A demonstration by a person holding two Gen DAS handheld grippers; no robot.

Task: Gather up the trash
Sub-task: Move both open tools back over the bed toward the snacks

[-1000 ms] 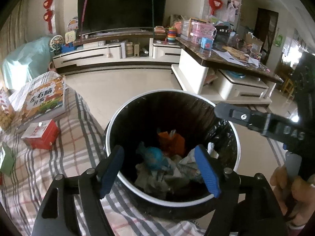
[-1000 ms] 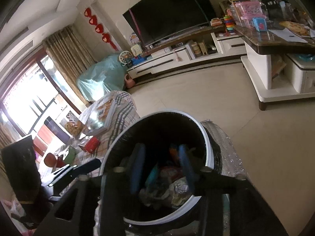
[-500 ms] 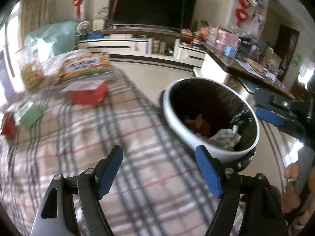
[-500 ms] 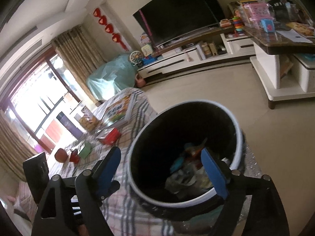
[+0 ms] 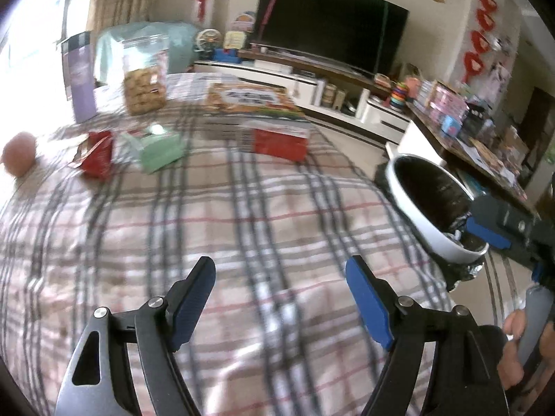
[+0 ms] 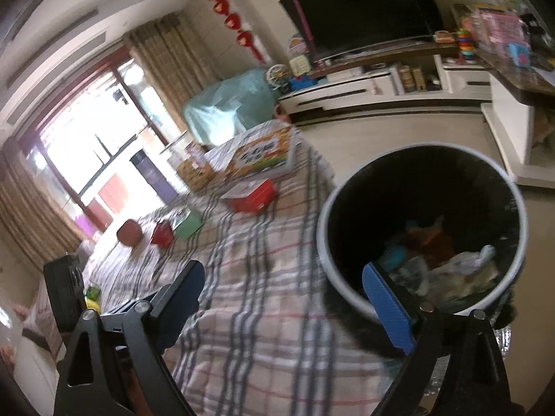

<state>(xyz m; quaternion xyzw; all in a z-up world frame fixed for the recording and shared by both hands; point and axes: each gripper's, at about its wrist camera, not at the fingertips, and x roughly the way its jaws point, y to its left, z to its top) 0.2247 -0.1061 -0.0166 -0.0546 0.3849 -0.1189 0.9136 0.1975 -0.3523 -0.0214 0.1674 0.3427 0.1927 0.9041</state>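
both views are smeared by blur, so the print on the big orange box [image 5: 255,98] at the far end of the bench [image 5: 242,215] cannot be read, nor any label on the red box [image 5: 279,140] just in front of it. the cookie jar [image 5: 145,76] and purple bottle [image 5: 81,76] stand in window glare. the bin [image 6: 421,223] is cut off at the right edge of the left view; in the right view its black liner shows crumpled trash [image 6: 451,263] at the bottom, partly hidden behind the right claw's blue pad.

on the plaid cloth lie a red wrapper [image 5: 95,154] and a green packet [image 5: 161,150], close together, well apart from both claws.

left claw [image 5: 279,300] points down over bare cloth, jaws spread, nothing between them. right claw [image 6: 284,301] hangs over the bench edge and bin rim, jaws opening, empty. fingers [image 5: 513,343] on the right claw's handle show at the lower right of the left view.
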